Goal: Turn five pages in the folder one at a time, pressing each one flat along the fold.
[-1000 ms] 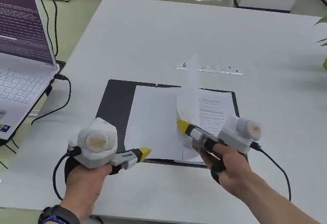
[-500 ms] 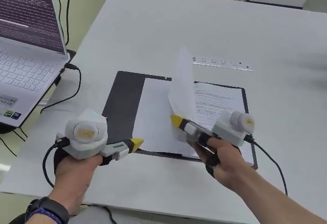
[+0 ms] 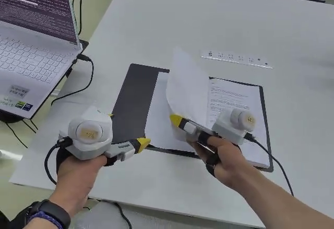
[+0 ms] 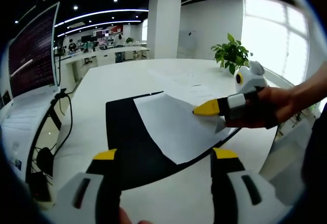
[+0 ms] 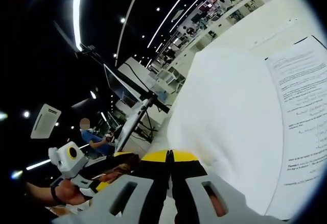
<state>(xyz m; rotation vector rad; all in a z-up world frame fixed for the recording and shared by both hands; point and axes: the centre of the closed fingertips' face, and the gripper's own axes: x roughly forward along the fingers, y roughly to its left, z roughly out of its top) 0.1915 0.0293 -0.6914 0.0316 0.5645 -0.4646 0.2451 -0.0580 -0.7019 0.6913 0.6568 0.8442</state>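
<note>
A black folder (image 3: pixel 130 98) lies open on the white table, with a flat white sheet (image 3: pixel 156 114) on its left half and a printed page (image 3: pixel 237 101) on its right half. My right gripper (image 3: pixel 176 120) is shut on the bottom edge of one lifted page (image 3: pixel 188 88), which stands curved above the fold. In the right gripper view the jaws (image 5: pixel 170 157) meet on that page (image 5: pixel 230 112), beside the printed page (image 5: pixel 306 106). My left gripper (image 3: pixel 142 144) hovers at the folder's near edge, open (image 4: pixel 166 155) and holding nothing. The folder (image 4: pixel 127 132) lies ahead of it.
An open laptop (image 3: pixel 31 36) sits at the left table edge, with black cables (image 3: pixel 83 77) trailing toward the folder. A thin pale strip with dark marks (image 3: pixel 237 59) lies beyond the folder. A potted plant (image 4: pixel 232 53) stands far off.
The right gripper has carried the lifted page leftward, so it leans further over the folder's left half. The left gripper stays at the near edge. The head camera has shifted.
</note>
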